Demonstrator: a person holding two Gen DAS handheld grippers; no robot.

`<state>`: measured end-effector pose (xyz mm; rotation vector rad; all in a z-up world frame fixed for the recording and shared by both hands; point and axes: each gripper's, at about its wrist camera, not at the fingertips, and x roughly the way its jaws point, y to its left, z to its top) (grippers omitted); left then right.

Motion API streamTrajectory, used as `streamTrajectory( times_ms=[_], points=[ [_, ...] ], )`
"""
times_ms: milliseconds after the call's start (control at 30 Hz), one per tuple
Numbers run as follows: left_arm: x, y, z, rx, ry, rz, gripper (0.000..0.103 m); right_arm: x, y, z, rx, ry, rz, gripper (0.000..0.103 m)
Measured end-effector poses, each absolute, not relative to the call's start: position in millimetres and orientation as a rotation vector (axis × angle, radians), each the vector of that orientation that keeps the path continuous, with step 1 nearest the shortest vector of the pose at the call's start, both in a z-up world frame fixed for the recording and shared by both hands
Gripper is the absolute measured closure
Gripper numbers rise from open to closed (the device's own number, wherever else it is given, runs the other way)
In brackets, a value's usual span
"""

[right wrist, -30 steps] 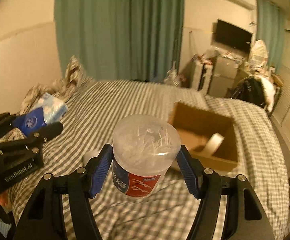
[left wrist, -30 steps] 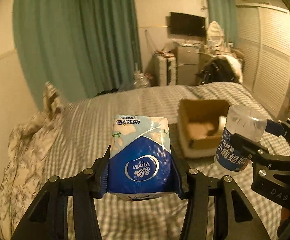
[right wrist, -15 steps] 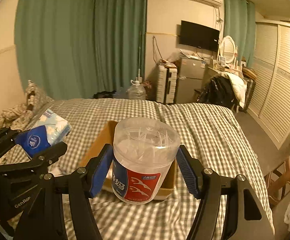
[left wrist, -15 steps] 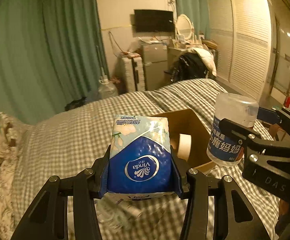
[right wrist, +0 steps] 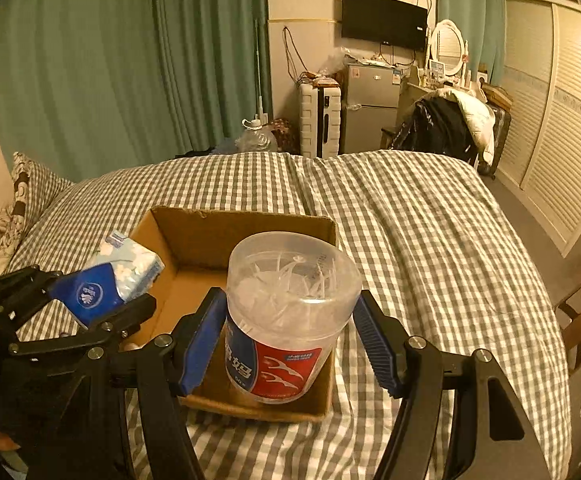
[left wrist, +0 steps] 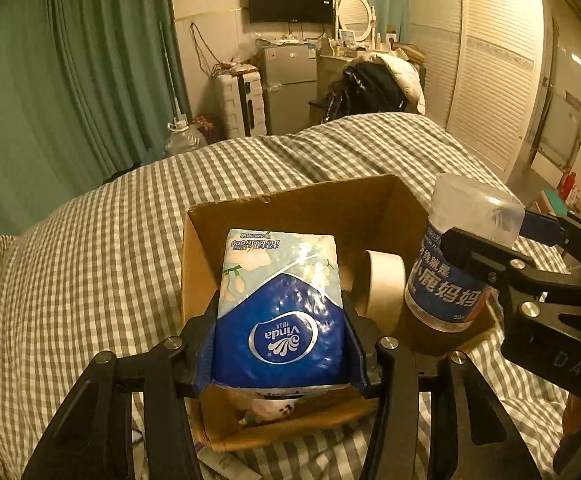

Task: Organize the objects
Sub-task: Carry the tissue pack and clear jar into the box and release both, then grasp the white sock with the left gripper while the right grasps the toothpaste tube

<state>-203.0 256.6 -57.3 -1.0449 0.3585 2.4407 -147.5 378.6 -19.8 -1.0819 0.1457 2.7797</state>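
Observation:
My left gripper is shut on a blue and white Vinda tissue pack and holds it over the near left part of an open cardboard box on the bed. The pack also shows in the right wrist view. My right gripper is shut on a clear plastic jar of floss picks with a red and blue label, held over the box. The jar shows in the left wrist view too. A roll of beige tape stands inside the box.
The box sits on a bed with a grey checked cover. A patterned pillow lies at the left. Small items lie on the cover just before the box. Green curtains, a fridge and a wardrobe stand beyond the bed.
Both grippers have moved forward and down toward the box with their loads. The tissue pack and the jar now hang over the box's opening; the box looks much nearer.

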Motion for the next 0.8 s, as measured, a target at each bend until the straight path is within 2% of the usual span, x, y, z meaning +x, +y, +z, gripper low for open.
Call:
streamTrajectory(
  times_ms=[67,100,133,167,200,400,800],
  points=[
    [-203.4,256.5,-59.6,-1.056,0.359,2.450,0.030,-151.8,377.1,-18.2,-1.061,0.148,2.793,0.038],
    [-202.2,253.9,-59.7,-1.055,0.357,2.466,0.014,-152.3,376.2,-16.4,-1.045,0.150,2.801,0.036],
    [-202.0,250.6,-59.0,-1.049,0.355,2.485,0.004,-152.7,374.9,-14.8,-1.039,0.151,2.801,0.028],
    [-200.1,247.4,-57.0,-1.039,0.352,2.500,0.003,-152.2,372.7,-12.4,-1.027,0.150,2.797,0.022],
    [-197.4,243.0,-54.1,-1.031,0.351,2.509,0.003,-150.7,371.6,-9.1,-1.011,0.146,2.791,0.021],
    [-180.1,213.2,-30.7,-1.033,0.381,2.568,0.003,-130.2,354.8,18.4,-0.978,0.116,2.801,0.021],
    [-104.4,80.3,19.7,-1.029,0.241,2.772,0.000,-64.1,266.2,79.2,-0.913,-0.065,2.949,0.018]
  ],
)
